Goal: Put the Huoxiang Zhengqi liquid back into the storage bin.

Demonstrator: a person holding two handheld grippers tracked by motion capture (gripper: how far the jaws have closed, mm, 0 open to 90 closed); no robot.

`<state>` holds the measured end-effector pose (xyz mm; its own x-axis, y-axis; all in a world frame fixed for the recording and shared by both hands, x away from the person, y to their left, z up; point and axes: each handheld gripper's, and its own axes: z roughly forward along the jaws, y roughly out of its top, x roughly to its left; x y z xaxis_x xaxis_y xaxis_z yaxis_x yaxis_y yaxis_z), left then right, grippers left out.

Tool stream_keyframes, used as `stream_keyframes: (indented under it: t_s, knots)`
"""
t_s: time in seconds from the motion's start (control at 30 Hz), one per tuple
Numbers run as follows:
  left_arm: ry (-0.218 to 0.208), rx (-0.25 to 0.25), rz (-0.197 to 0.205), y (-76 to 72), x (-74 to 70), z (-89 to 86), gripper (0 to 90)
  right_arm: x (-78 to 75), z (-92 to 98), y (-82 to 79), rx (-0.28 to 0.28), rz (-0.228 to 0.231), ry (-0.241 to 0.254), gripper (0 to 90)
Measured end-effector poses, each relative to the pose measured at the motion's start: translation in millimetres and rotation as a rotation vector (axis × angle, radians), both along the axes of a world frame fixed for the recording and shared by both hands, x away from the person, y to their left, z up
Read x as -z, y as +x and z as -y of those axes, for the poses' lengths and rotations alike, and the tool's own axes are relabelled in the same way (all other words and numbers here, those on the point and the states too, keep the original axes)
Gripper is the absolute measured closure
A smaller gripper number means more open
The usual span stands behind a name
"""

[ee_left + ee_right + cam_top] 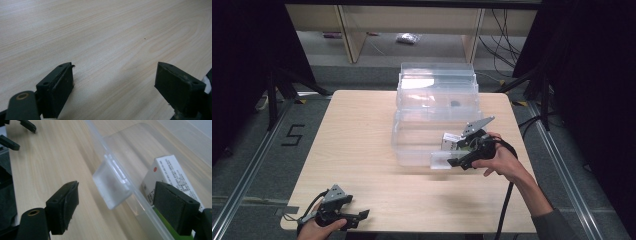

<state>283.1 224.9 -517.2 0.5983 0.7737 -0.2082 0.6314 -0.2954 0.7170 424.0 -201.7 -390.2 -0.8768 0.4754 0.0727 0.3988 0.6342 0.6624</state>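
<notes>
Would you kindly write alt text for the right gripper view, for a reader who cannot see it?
The right gripper is open, its black jaws straddling the frosted handle on the front of a clear plastic drawer. A white printed box lies inside the drawer, which stands on a light wooden table.

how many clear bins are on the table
2. A front bin near the right gripper, holding a white box, and a rear bin behind it. They look stacked stepwise; more could hide.

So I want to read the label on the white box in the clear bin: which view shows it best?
The right gripper view: the white box sits close, its printed text and red dot facing the camera. In the high view it is a small white patch beside the right gripper. The left gripper view faces table.
</notes>
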Motion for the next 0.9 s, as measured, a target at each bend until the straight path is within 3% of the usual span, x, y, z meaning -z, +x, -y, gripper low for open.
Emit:
stream_keyframes:
  t_s: [0.23,0.27,0.3,0.37,0.4,0.5,0.57,0.6,0.63,0.67,0.7,0.9]
  knots:
    - [0.001,0.0,0.0,0.0,-0.1,-0.2,14.8,1.5,-3.8,-10.9,-0.007,0.012,0.006,17.3]
    - [0.02,0.014,-0.002,0.3,-0.9,-1.9,14.8,2.3,-4.3,-11.7,-0.008,0.024,0.014,17.2]
    - [0.0,-0.001,0.001,0.0,-0.1,-0.2,14.8,3.0,-4.9,-13.0,-0.003,0.029,0.016,17.0]
    - [0.003,0.001,0.0,0.0,-0.2,-0.4,14.8,4.3,-5.9,-15.9,-0.007,0.026,0.02,17.0]
    - [0.02,0.015,-0.002,0.2,-0.9,-2.0,14.8,5.4,-5.7,-16.8,-0.015,0.038,0.02,17.0]
    - [-0.001,-0.001,0.001,-0.2,-0.1,-0.1,14.8,8.7,-6.3,-21.6,-0.013,0.031,0.023,17.0]
    - [0.001,0.0,0.001,-0.1,-0.2,-0.1,14.8,11.8,-6.1,-24.1,-0.019,0.036,0.026,17.0]
    - [0.021,0.015,-0.001,0.3,-0.9,-1.9,14.8,12.4,-5.7,-26.6,-0.002,0.025,0.02,17.0]
    - [0.0,-0.002,0.001,0.1,-0.1,-0.2,14.8,13.8,-4.7,-25.9,-0.015,0.049,0.02,17.0]
    - [0.035,0.025,-0.003,0.6,-1.5,-3.1,14.8,14.8,-4.6,-27.8,-0.006,0.04,0.023,17.0]
    - [0.029,0.021,-0.002,0.5,-1.2,-2.5,14.8,16.1,-4.8,-29.9,0.007,0.024,0.034,17.0]
    - [0.025,0.018,-0.002,0.4,-1.0,-2.1,14.8,19.2,-2.5,-32.3,-0.016,0.05,0.031,17.0]
